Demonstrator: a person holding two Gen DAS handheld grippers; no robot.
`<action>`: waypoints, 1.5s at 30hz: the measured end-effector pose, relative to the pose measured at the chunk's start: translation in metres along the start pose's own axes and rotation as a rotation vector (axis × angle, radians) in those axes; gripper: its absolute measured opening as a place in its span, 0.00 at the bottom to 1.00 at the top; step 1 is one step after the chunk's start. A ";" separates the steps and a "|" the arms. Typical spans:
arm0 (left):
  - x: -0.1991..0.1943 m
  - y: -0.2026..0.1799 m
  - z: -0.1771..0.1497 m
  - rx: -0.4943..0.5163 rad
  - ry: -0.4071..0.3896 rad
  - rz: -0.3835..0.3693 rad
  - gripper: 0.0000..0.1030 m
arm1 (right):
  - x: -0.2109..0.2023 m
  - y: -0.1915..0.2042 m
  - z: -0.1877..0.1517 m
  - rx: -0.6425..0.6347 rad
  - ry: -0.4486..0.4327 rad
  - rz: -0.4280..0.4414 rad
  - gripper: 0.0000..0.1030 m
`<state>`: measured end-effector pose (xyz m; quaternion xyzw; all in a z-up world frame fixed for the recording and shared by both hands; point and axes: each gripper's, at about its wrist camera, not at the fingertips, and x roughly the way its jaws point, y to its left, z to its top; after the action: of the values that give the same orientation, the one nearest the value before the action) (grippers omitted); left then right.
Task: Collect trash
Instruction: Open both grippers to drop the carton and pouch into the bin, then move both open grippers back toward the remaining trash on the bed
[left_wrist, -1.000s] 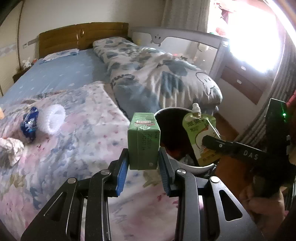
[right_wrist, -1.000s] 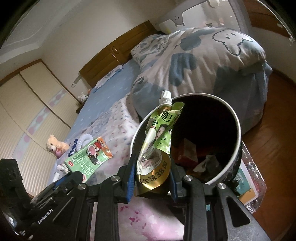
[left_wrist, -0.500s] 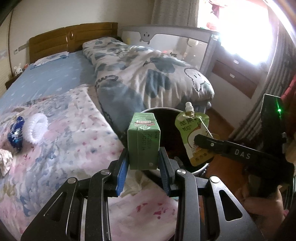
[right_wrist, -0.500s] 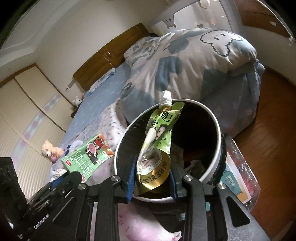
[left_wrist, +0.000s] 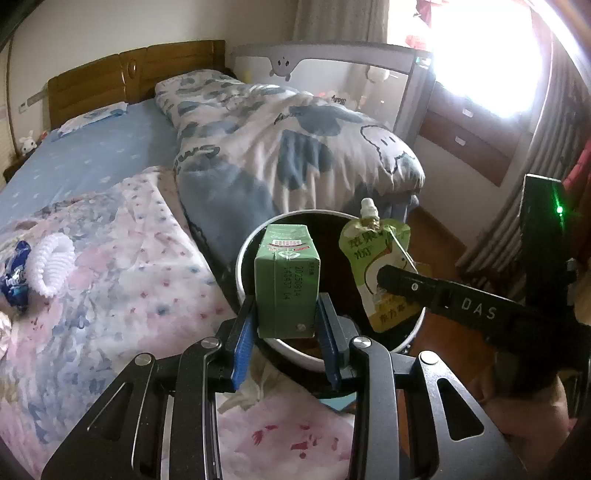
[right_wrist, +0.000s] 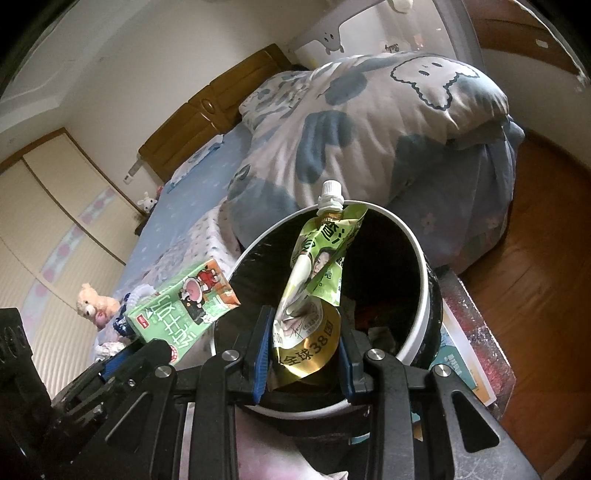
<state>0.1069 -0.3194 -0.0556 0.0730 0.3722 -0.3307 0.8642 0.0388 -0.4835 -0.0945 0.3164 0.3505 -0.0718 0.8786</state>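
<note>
My left gripper (left_wrist: 286, 325) is shut on a green drink carton (left_wrist: 287, 280), held upright over the near rim of the round white-rimmed trash bin (left_wrist: 243, 258). My right gripper (right_wrist: 303, 349) is shut on a crumpled green spouted pouch (right_wrist: 317, 280), which hangs over the bin's (right_wrist: 421, 266) dark inside. From the left wrist view the pouch (left_wrist: 373, 258) and the right gripper's black arm sit over the bin's right side. From the right wrist view the carton (right_wrist: 181, 314) shows at the left, at the bin's rim. Some scraps lie at the bottom of the bin.
The bin stands beside a bed with a pink flowered cover (left_wrist: 110, 295) and a blue-and-white quilt (left_wrist: 295, 147). A white foam sleeve (left_wrist: 51, 264) and a blue wrapper (left_wrist: 16, 277) lie on the cover at left. Wooden floor (right_wrist: 535, 295) lies to the right.
Both grippers have carried their items toward the bin; the carton now sits over the bin's near rim and the pouch is further over the opening. Both grips are unchanged.
</note>
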 end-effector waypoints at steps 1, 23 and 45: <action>0.002 0.000 0.000 0.000 0.003 0.000 0.30 | 0.000 0.000 0.000 -0.001 0.000 -0.001 0.30; 0.016 -0.001 0.006 -0.019 0.039 -0.045 0.37 | 0.014 -0.007 0.006 0.012 0.023 -0.034 0.34; -0.056 0.114 -0.063 -0.255 0.006 0.117 0.60 | 0.008 0.066 -0.019 -0.078 0.000 0.066 0.74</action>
<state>0.1129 -0.1794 -0.0755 -0.0147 0.4091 -0.2296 0.8830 0.0570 -0.4196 -0.0771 0.2932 0.3423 -0.0293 0.8922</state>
